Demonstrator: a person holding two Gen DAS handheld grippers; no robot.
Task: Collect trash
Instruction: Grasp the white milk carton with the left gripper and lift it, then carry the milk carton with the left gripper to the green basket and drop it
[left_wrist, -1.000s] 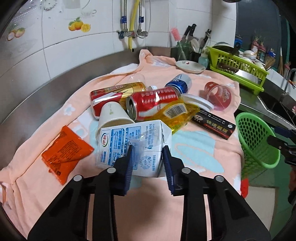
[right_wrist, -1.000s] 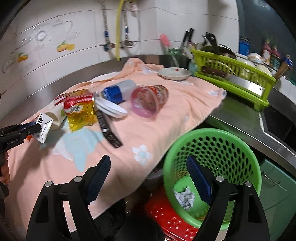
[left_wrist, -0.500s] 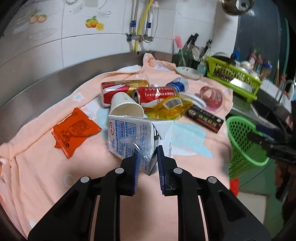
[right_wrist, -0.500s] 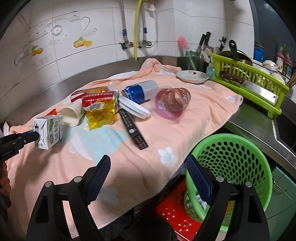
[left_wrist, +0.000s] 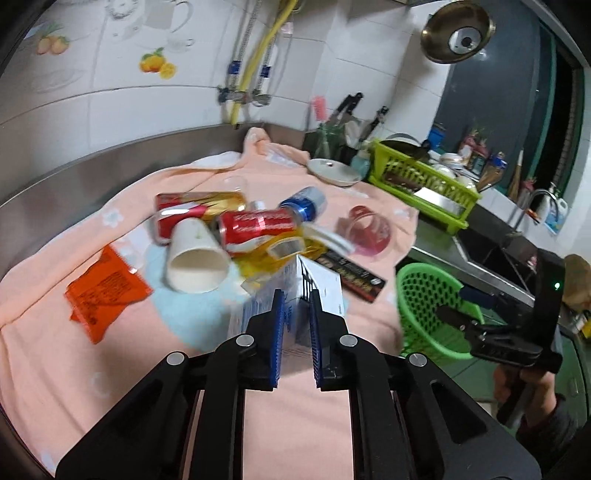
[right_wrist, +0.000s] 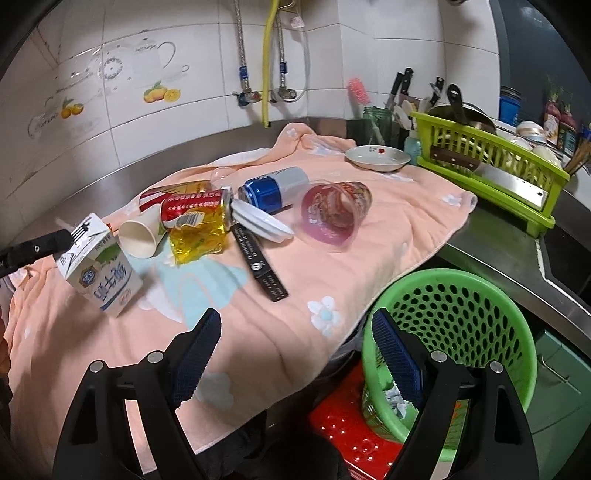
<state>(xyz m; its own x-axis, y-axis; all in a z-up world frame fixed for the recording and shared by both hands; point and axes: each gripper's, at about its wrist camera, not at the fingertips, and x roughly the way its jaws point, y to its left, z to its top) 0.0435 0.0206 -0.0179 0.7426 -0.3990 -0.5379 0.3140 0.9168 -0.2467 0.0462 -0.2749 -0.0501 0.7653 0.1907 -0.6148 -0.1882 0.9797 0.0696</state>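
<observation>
Milk carton (right_wrist: 99, 275) | pinched by its top ridge in the left gripper (left_wrist: 295, 314), jaws closing on it, tilted, apparently just lifted off the towel-covered bench (right_wrist: 258, 332) | right gripper (right_wrist: 295, 354) jaws apart, empty | step: pick-up | next: carry to green basket (right_wrist: 480, 295), release above it.

Soft matt cloth towel (right_wrist: 280, 317) spread over brushed steel counter (right_wrist: 491, 254); printed paperboard milk carton (right_wrist: 101, 275); glossy metal cans (right_wrist: 195, 206); matt paper cup (right_wrist: 138, 238); shiny yellow plastic wrapper (right_wrist: 199, 240); perforated green plastic basket (right_wrist: 461, 314); glazed wall tiles (right_wrist: 166, 122)
</observation>
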